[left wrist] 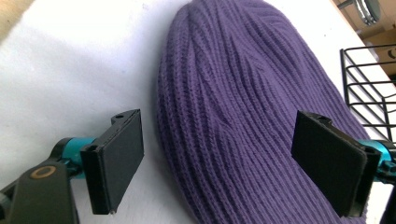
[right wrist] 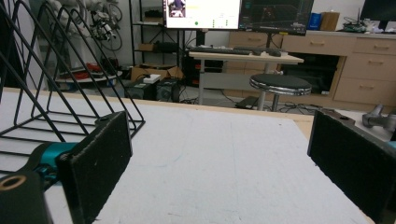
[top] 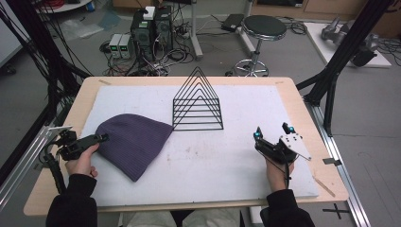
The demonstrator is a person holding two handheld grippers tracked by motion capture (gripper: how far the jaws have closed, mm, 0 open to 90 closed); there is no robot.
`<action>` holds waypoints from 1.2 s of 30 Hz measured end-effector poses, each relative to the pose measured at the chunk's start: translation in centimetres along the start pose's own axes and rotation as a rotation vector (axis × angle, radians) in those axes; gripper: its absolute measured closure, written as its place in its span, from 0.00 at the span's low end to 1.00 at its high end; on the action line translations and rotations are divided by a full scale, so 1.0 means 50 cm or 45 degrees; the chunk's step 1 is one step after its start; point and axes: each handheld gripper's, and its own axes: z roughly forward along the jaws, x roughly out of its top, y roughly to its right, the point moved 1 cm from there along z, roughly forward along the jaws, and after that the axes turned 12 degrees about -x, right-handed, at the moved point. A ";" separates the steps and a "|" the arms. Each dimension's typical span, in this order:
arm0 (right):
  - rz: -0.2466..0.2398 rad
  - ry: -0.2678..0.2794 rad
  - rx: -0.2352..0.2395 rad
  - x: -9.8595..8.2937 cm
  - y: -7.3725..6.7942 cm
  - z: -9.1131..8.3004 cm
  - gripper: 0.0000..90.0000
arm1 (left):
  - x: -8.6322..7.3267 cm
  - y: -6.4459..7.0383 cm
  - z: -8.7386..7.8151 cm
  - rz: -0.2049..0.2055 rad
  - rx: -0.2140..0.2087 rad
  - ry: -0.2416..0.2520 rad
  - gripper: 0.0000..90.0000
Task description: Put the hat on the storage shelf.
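Observation:
A purple knitted beanie (top: 132,144) lies flat on the white mat (top: 227,156), left of centre. My left gripper (top: 101,138) is at the beanie's left edge, held low in a hand. In the left gripper view the jaws of that gripper (left wrist: 222,163) stand wide open, one over bare mat and one over the beanie (left wrist: 243,93), with nothing pinched. My right gripper (top: 272,132) is on the right side of the mat, far from the beanie. The right gripper (right wrist: 219,172) is open over bare mat and holds nothing.
A black wire rack (top: 197,101) with triangular dividers stands at the mat's back centre, just right of the beanie's top; this rack (right wrist: 56,84) is left of the right gripper. Beyond the wooden table (top: 293,85) are a stool (top: 263,26), computers and cables.

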 end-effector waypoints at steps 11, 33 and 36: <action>-0.010 0.013 -0.003 0.001 0.000 0.000 0.06 | 0.005 -0.002 0.014 -0.112 -0.116 0.000 0.21; -0.007 0.008 -0.007 0.001 0.000 0.000 0.06 | -0.003 -0.020 0.016 -0.129 -0.075 0.073 0.69; -0.007 0.004 -0.006 0.001 -0.001 0.000 0.06 | -0.005 -0.020 0.016 -0.108 -0.101 0.071 0.79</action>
